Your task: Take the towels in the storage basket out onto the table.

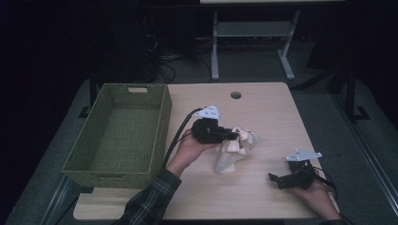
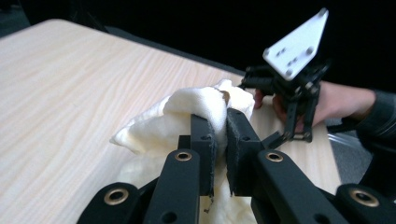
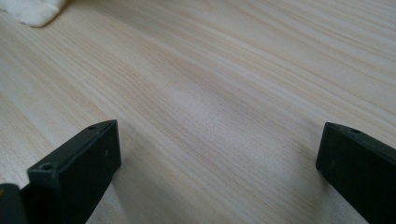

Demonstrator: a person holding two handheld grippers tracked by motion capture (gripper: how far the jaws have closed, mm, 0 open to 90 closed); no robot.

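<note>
While the room around it lies dark, the pale wood surface (image 1: 263, 117) catches what light there is in the high view, with a round hole (image 1: 235, 95) near its far edge. Beyond that hole stands a grey metal frame (image 1: 253, 42) on a grey floor, cables trailing beside it. A green woven basket (image 1: 162, 126) sits on the surface to the left of the cream cloth (image 1: 230, 157), which lies crumpled about mid-surface. The left gripper (image 1: 233, 135) meets the cloth from the basket side, a plaid sleeve (image 1: 148, 201) behind it. The right gripper (image 1: 273, 178) rests nearer the person's edge, to the right of the cloth and apart from it.

Seen from the left gripper view, the fingers (image 2: 204, 140) are clamped on a raised fold of the cloth (image 2: 187, 107), the rest of which is heaped on the wood. Past the cloth, the right gripper (image 2: 247, 84) waits in a hand (image 2: 336, 100).

From the right gripper view, the fingers (image 3: 88, 154) stand wide apart over bare wood grain (image 3: 210, 93), with a corner of the cloth (image 3: 32, 11) far off at the upper left.
</note>
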